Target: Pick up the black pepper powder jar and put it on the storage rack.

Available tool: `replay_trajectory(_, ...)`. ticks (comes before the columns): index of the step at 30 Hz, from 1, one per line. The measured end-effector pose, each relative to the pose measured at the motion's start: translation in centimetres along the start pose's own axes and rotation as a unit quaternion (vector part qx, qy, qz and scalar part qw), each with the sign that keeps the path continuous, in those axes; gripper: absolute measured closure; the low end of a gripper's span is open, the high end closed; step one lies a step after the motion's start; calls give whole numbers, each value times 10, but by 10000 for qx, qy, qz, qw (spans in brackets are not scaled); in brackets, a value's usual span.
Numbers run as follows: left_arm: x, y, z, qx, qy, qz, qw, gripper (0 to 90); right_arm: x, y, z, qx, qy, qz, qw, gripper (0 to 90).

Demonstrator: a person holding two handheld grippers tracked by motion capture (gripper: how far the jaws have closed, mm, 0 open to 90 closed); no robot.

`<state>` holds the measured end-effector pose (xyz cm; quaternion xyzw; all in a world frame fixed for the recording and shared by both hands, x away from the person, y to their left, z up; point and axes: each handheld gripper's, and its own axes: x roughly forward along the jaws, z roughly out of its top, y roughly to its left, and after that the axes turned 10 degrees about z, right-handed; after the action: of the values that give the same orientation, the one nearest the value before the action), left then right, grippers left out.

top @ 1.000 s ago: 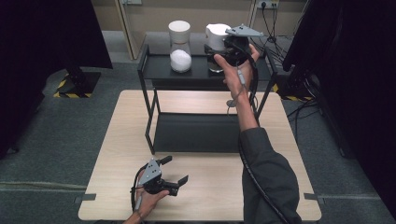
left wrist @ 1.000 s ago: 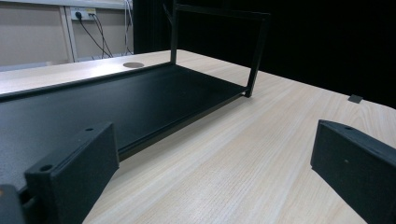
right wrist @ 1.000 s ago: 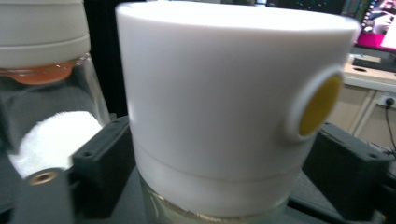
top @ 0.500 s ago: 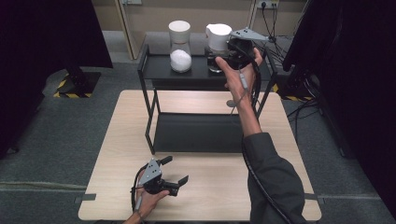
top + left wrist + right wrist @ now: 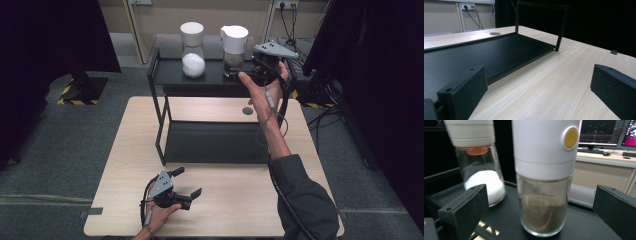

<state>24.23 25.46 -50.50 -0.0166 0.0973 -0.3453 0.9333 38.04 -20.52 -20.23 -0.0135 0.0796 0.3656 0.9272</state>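
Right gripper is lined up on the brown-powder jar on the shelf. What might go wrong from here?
The right gripper is open, its jaws just widened, with the tall white-capped glass jar of brown powder standing loose between them. An off-centre close might tip the top-heavy jar. The white-powder glass jar stands close beside and could be knocked. Both sit on the raised black metal shelf, so a nudge toward its edge risks a fall.

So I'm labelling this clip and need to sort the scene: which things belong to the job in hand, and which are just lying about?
In the job:
- right claw, open, its jaws having just been opening
- brown-filled shaker between its jaws, untouched
- black rack it stands on

Lying about:
- white-filled shaker beside it
- left claw, open over the table
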Motion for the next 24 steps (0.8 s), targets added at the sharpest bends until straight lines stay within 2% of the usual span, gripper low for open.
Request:
replay_trajectory(11,0,0,0,3,2,16,10000,3,-25,1,-19,1,-144,388,9991,5)
replay_trajectory(24,0,0,0,2,0,31,10000,3,-53,12,-52,-162,-246,766,9966,5)
